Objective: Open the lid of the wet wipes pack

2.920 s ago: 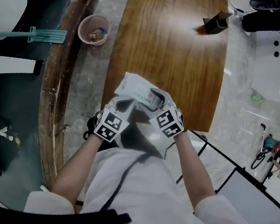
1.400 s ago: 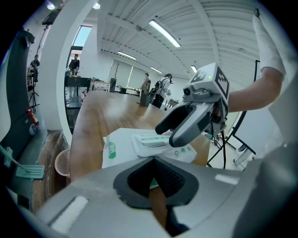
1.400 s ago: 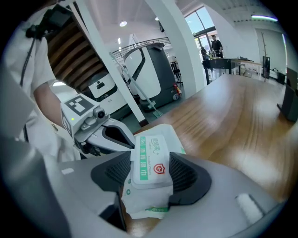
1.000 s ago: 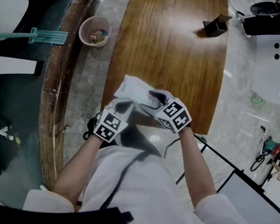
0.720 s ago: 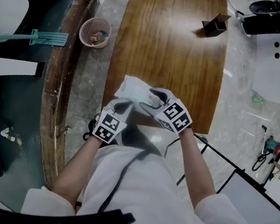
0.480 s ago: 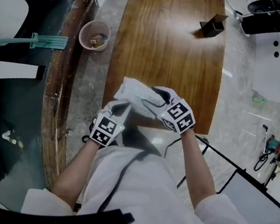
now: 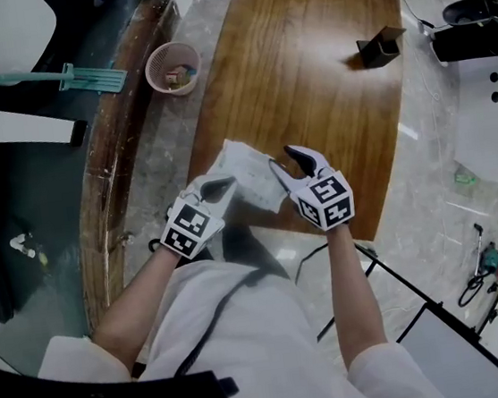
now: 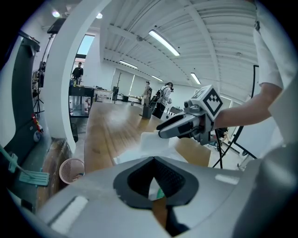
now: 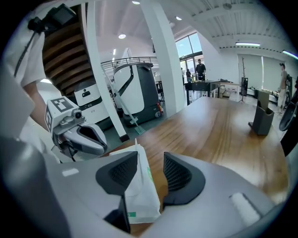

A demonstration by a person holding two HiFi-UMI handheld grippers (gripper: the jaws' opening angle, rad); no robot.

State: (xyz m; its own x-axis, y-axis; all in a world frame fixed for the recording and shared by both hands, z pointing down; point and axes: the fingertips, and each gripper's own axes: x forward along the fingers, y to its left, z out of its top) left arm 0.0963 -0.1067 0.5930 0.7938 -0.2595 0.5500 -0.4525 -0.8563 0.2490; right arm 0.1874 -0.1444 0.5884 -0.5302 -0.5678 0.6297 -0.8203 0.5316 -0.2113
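The wet wipes pack [image 7: 248, 172] is white with green print and is held up over the near edge of the wooden table [image 7: 323, 67]. My left gripper [image 7: 219, 189] is shut on the pack's near left edge; in the left gripper view a strip of the pack [image 8: 153, 142] sits pinched between its jaws [image 8: 156, 187]. My right gripper [image 7: 291, 163] is at the pack's right side, its jaws closing. In the right gripper view the pack's end [image 9: 139, 190] stands between the jaws [image 9: 151, 174], against the left pad and clear of the right one. The lid is not visible.
A pink basket [image 7: 173, 68] and a green broom head [image 7: 88, 76] lie on the floor at the left. A dark holder [image 7: 381, 46] stands at the table's far right. White equipment [image 7: 491, 119] and black frame bars [image 7: 395, 284] flank the right side.
My right gripper has drawn back to the right and risen off the pack's top, its jaws narrowing. The left gripper has lifted the pack a little.
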